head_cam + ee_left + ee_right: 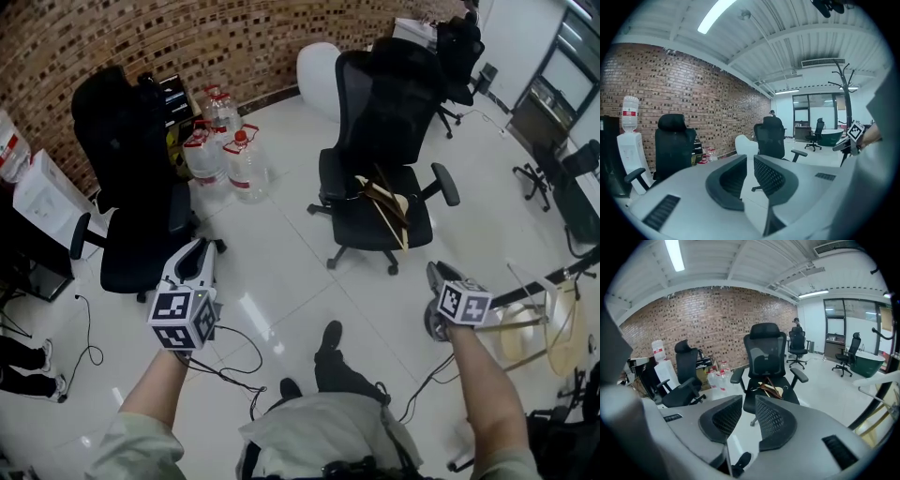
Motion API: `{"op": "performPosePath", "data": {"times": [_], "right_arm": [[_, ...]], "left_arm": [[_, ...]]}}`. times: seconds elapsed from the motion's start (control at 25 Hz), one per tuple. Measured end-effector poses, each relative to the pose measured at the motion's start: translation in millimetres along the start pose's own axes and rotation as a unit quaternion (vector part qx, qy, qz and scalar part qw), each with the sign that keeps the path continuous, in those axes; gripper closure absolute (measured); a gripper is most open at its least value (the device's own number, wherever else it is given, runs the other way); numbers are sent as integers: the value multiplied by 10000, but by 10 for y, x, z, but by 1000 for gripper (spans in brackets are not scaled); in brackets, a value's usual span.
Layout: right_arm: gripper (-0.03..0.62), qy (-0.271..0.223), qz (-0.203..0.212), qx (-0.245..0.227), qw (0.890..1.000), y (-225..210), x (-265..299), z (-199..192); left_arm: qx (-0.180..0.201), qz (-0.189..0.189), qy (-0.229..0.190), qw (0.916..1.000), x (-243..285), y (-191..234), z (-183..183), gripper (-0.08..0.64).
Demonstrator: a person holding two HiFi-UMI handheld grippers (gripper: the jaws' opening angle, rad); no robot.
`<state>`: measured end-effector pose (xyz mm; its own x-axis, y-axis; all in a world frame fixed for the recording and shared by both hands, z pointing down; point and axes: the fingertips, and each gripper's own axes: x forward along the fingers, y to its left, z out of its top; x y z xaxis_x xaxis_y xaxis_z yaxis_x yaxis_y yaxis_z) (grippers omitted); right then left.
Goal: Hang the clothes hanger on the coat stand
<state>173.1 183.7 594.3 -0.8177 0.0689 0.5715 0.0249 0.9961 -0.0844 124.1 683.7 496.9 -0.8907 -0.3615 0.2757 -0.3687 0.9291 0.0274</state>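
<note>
Right tool (pixel 748 399) ajar, hangers (pixel 771 389) beyond

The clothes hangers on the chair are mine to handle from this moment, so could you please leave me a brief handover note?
Left claw: open, empty. Right claw: open, empty.
Wooden clothes hangers lie on the seat of the black office chair ahead. The coat stand stands off to the right.
Done: neither claw holds a hanger.
Left: grasp a hanger from the seat, carry it to the coat stand, hook it on.
</note>
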Motion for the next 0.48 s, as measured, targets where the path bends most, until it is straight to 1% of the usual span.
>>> {"op": "performPosePath", "data": {"times": [0.04, 0.12, 0.24, 0.28, 0.36, 0.48], "right_arm": [[502, 21, 42, -34, 10000, -66, 162, 77], [502, 44, 94, -103, 9999, -270, 515, 277], [494, 71, 111, -141, 9998, -675, 1108, 747], [483, 54, 143, -153, 9998, -791, 1316, 934], [483, 2, 256, -210, 9995, -991, 1724, 1287], [462, 57, 408, -423, 9983, -1318, 2224, 1623]], "left_arm": [[-8, -40, 18, 10000, 184, -46, 67, 503], [23, -70, 27, 10000, 578, -148, 248, 490], [71, -22, 94, 9999, 1253, -292, 625, 483], [105, 3, 125, 9999, 1489, -339, 767, 483], [202, 35, 151, 9997, 1966, -465, 1065, 480], [296, 17, 142, 9995, 2653, -741, 1415, 480]]}}
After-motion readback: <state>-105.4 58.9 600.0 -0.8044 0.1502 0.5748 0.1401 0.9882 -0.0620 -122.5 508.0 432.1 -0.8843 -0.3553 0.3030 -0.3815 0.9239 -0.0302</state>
